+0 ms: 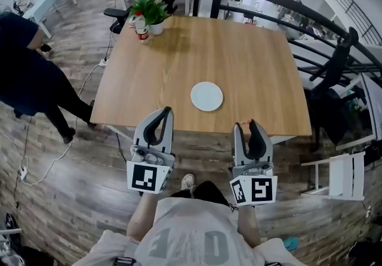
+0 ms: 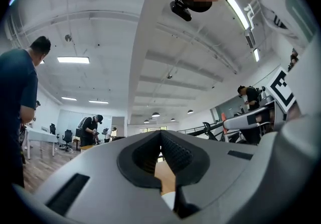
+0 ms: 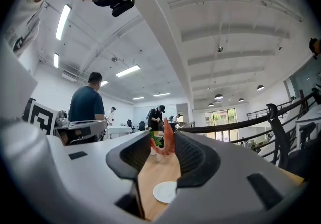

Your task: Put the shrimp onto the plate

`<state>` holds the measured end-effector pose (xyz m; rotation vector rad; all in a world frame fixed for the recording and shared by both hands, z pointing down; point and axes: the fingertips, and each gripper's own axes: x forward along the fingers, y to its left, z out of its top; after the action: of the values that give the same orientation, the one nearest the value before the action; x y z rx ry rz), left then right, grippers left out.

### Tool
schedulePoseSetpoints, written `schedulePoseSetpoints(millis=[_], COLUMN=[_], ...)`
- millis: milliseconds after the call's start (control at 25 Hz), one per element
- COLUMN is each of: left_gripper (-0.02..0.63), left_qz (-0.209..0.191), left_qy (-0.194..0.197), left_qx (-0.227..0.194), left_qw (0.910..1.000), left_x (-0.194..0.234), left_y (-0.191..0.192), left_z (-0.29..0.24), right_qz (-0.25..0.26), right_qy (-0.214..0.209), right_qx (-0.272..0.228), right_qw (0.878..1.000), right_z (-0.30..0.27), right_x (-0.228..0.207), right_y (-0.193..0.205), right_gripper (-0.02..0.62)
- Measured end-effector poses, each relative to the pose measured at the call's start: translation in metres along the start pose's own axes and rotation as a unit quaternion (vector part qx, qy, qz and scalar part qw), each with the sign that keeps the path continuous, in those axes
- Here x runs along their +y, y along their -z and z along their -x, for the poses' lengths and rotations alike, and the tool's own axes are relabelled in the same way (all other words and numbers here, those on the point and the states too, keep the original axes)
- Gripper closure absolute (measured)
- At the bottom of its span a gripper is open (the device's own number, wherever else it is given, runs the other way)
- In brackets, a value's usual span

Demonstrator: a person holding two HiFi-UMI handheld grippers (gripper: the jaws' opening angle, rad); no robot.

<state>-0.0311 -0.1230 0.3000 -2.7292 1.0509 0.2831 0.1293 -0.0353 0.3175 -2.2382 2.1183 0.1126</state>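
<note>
The shrimp (image 3: 165, 142) is not yet over the wooden table (image 1: 250, 62), which fills the space in front of the person. The table is bare apart from a potted plant (image 1: 149, 11) at its far edge and the white plate (image 1: 206, 96) toward the near side.

Both grippers hang just short of the near edge. The left gripper (image 1: 167, 110) has its jaws together at the tips with nothing between them. The right gripper (image 1: 246, 123) is clamped on the shrimp, pinching it right at the tips. The shrimp's long axis runs roughly along the jaws, and its pink body pokes out beyond them.

From those jaws the plate lies forward and to the person's left. I'd guess a short reach inward over the edge is what comes next.
</note>
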Motion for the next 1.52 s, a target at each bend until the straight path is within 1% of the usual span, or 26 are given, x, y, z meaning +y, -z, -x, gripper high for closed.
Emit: schedulePoseSetpoints(millis=[160,320,520,680,760,800,880,960,1160,1240,1360,1440,1520], left_gripper=[0.597,0.597,0.597,0.597,0.597,0.597,0.597,0.597,0.597,0.597,0.597,0.597,0.597], left_qz=[0.016,0.006,-0.024,-0.046,-0.05,-0.048,-0.037,-0.029,-0.043,-0.046,-0.037,-0.026,-0.009], left_qy=[-0.002,-0.015,-0.04,-0.058,-0.058,-0.057,-0.056,-0.054,-0.037,-0.033,-0.038,-0.042,-0.05], left_qx=[0.028,0.018,0.029,0.013,0.015,0.024,0.044,0.055,0.036,0.045,0.055,0.059,0.068], left_qw=[0.9995,0.9997,0.9985,0.9972,0.997,0.9969,0.9968,0.9966,0.9977,0.9974,0.9971,0.997,0.9964], left_x=[0.001,0.01,0.02,0.02,0.015,0.012,0.009,0.008,0.021,0.024,0.035,0.045,0.053], left_y=[0.022,0.029,0.031,0.025,0.028,0.034,0.047,0.057,0.05,0.055,0.064,0.074,0.085], left_z=[-0.024,-0.064,-0.12,-0.157,-0.168,-0.172,-0.179,-0.187,-0.215,-0.217,-0.217,-0.218,-0.215], right_qz=[-0.009,-0.01,0.0,0.005,0.0,-0.003,-0.005,0.004,0.02,0.026,0.051,0.066,0.074], right_qy=[-0.012,-0.037,-0.074,-0.1,-0.107,-0.11,-0.117,-0.125,-0.125,-0.131,-0.144,-0.152,-0.169], right_qx=[0.008,-0.001,-0.007,0.0,0.006,0.01,0.023,0.033,0.042,0.057,0.101,0.134,0.169], right_qw=[1.0,0.999,0.997,0.995,0.994,0.994,0.993,0.992,0.991,0.989,0.983,0.977,0.968], right_z=[-0.032,-0.077,-0.118,-0.144,-0.157,-0.163,-0.172,-0.179,-0.2,-0.204,-0.213,-0.219,-0.218], right_x=[-0.013,-0.028,-0.053,-0.076,-0.086,-0.089,-0.091,-0.092,-0.09,-0.088,-0.078,-0.07,-0.061], right_y=[0.008,0.007,0.004,0.013,0.022,0.026,0.033,0.037,0.042,0.05,0.074,0.091,0.11], right_gripper=[0.442,0.442,0.442,0.442,0.442,0.442,0.442,0.443,0.442,0.442,0.443,0.443,0.443])
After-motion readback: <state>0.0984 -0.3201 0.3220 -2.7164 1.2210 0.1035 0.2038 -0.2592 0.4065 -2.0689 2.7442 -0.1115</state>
